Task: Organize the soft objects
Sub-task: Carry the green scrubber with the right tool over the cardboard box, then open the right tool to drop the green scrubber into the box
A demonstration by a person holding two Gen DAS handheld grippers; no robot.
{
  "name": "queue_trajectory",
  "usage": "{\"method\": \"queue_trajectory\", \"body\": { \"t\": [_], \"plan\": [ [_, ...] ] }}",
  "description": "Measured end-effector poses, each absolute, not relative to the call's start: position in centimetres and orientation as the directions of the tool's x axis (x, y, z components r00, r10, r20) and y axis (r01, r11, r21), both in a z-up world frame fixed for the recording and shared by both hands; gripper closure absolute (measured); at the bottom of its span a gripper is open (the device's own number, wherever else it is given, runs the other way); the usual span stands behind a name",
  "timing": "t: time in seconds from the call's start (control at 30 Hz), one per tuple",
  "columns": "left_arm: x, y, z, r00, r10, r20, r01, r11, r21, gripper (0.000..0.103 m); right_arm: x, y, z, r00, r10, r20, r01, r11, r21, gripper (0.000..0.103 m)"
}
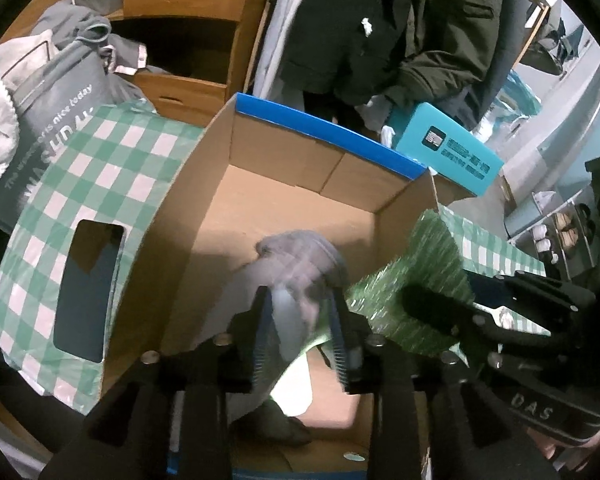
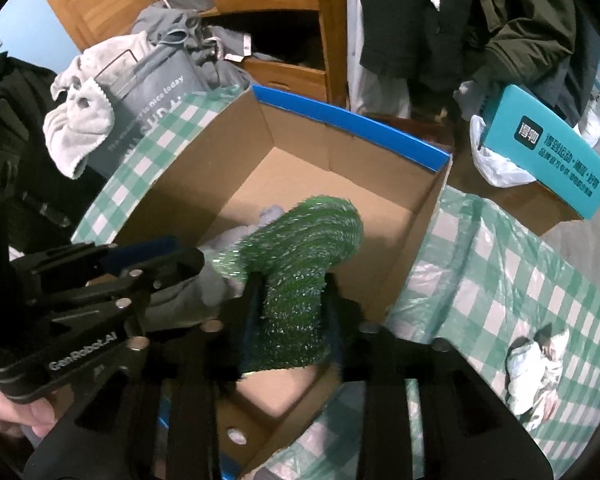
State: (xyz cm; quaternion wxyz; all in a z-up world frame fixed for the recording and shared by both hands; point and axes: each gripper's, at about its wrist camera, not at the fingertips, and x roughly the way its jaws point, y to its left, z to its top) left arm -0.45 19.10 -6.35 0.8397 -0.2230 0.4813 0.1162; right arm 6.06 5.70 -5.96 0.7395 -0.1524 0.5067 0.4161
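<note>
An open cardboard box [image 1: 284,200] with a blue rim stands on a green checked sheet; it also shows in the right wrist view [image 2: 320,176]. My left gripper [image 1: 300,320] is shut on a grey sock [image 1: 300,256] and holds it over the box's inside. My right gripper [image 2: 290,312] is shut on a fuzzy green sock [image 2: 304,248] and holds it above the box, beside the left gripper [image 2: 168,264]. The green sock [image 1: 416,280] and the right gripper [image 1: 460,316] appear at the right of the left wrist view. The grey sock [image 2: 204,284] shows blurred.
A grey laundry bag [image 2: 148,100] with clothes and a pale towel [image 2: 80,120] stands left of the box. A teal-lidded box [image 2: 548,152] sits at the right. A white soft item [image 2: 536,368] lies on the checked sheet [image 2: 500,280]. Wooden cabinets and hanging jackets [image 2: 460,20] are behind.
</note>
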Motion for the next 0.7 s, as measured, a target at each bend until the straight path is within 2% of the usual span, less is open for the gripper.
{"method": "queue_trajectory", "body": {
  "t": [0.07, 0.13, 0.27, 0.43, 0.7],
  "plan": [
    [-0.5, 19.0, -6.1, 0.511, -0.015, -0.859, -0.408, 0.875, -0.259, 0.066, 6.1, 5.7, -5.9, 0.143, 0.46, -0.876, -0.767, 0.611, 0.196, 0.055],
    [-0.5, 18.9, -6.0, 0.515, -0.012, -0.857, -0.406, 0.877, -0.256, 0.065, 6.1, 5.5, -5.9, 0.153, 0.456, -0.877, -0.766, 0.616, 0.187, 0.049],
    [-0.6, 19.0, -5.8, 0.52, -0.013, -0.854, -0.408, 0.875, -0.262, 0.059, 6.3, 5.1, -5.6, 0.163, 0.456, -0.875, -0.757, 0.626, 0.185, 0.048],
    [-0.6, 18.6, -5.5, 0.524, -0.015, -0.852, -0.4, 0.878, -0.262, 0.057, 6.5, 4.5, -5.0, 0.175, 0.47, -0.865, -0.751, 0.632, 0.191, 0.041],
    [-0.5, 17.5, -5.1, 0.529, -0.028, -0.848, -0.369, 0.892, -0.26, 0.055, 6.6, 3.4, -4.2, 0.189, 0.483, -0.855, -0.739, 0.644, 0.2, 0.039]
  ]
}}
